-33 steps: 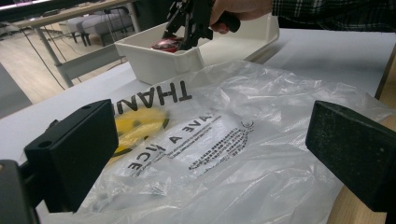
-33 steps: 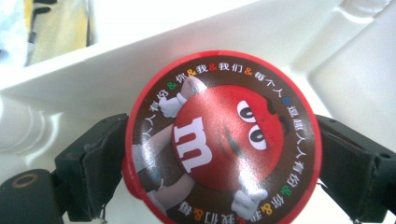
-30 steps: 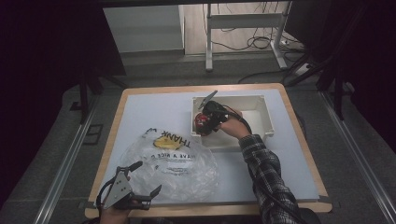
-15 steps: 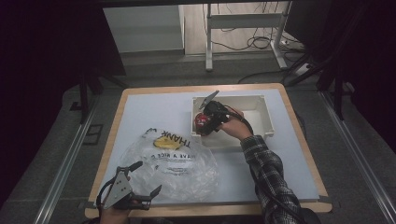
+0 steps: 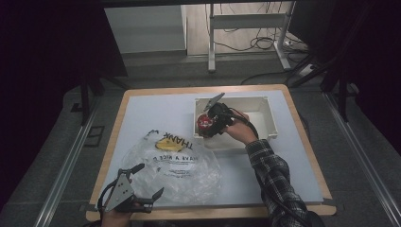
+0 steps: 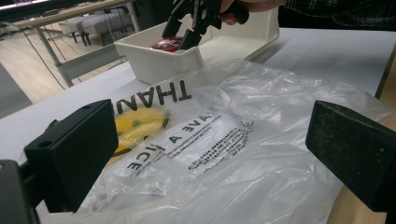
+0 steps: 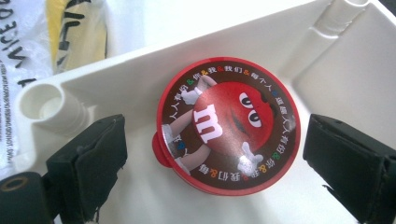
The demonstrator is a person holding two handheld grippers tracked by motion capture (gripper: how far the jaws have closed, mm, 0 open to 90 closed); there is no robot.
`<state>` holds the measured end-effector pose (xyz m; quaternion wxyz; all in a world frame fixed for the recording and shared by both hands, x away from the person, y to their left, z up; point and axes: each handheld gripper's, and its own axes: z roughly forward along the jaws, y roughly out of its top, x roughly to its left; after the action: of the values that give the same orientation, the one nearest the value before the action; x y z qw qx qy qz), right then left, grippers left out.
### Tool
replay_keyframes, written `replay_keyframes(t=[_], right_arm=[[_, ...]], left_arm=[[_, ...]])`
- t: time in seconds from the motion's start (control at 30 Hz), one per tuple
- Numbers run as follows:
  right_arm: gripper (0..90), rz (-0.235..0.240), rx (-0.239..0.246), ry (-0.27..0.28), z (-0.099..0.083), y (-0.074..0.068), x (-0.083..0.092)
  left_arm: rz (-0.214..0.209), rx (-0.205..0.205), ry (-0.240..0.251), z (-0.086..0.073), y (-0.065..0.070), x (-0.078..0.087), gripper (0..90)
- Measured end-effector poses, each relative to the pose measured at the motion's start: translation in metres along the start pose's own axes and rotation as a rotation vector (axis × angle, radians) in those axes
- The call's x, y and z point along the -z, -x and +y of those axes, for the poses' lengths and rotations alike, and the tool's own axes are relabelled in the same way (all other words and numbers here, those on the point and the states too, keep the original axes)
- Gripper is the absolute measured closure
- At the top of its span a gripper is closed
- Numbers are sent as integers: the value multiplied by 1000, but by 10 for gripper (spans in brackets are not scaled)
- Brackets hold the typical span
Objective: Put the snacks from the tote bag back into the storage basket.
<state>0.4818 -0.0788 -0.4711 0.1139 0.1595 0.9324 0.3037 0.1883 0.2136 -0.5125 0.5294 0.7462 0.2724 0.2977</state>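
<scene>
Barely anything's moved: my right gripper [image 7: 215, 154] hangs open around the round red candy tub [image 7: 228, 125] in the white plastic bin [image 7: 359, 60], so I'd centre before squeezing, left gripper [image 6: 210, 154] idling open over the clear plastic bag [image 6: 261, 154].

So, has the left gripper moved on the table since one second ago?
No. In the high view the left gripper sits at the same spot by the table's near-left edge, beside the plastic bag, with its jaws open as before.
</scene>
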Motion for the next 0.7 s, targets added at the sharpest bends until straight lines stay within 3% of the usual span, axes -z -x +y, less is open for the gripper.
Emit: replay_keyframes(t=[0.7], right_arm=[[64,-19,-8,49,-5,-8,12]], left_arm=[[-3,-4,-4,0,0,0,24]])
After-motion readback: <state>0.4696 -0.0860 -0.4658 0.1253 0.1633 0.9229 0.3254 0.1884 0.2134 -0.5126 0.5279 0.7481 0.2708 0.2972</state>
